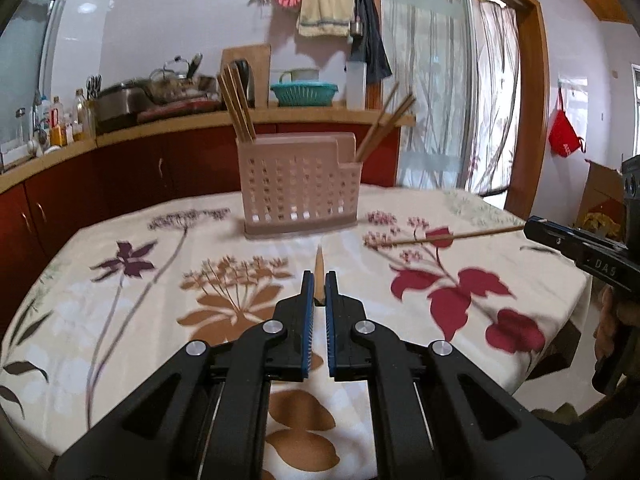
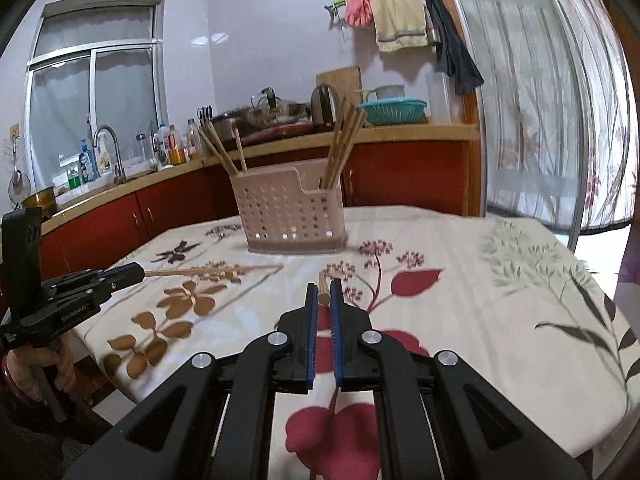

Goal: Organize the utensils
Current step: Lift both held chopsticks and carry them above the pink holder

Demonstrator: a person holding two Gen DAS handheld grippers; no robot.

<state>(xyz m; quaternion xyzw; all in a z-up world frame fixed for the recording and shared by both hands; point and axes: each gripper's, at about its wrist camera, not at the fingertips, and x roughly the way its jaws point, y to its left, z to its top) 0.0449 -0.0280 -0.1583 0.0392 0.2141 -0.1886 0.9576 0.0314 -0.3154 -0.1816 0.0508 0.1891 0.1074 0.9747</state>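
each gripper is clamped on one wooden chopstick near its thick end, so the thin tip leads. the left gripper (image 1: 319, 280) holds its chopstick (image 1: 319, 268) pointing at the pink perforated utensil holder (image 1: 298, 188); the right gripper (image 2: 325, 290) holds its chopstick (image 2: 322, 283) likewise. both sticks hang clear above the floral tablecloth (image 1: 120, 304). the holder stands mid-table with chopsticks (image 1: 236, 104) already upright in both end compartments, likely the destination for these two.
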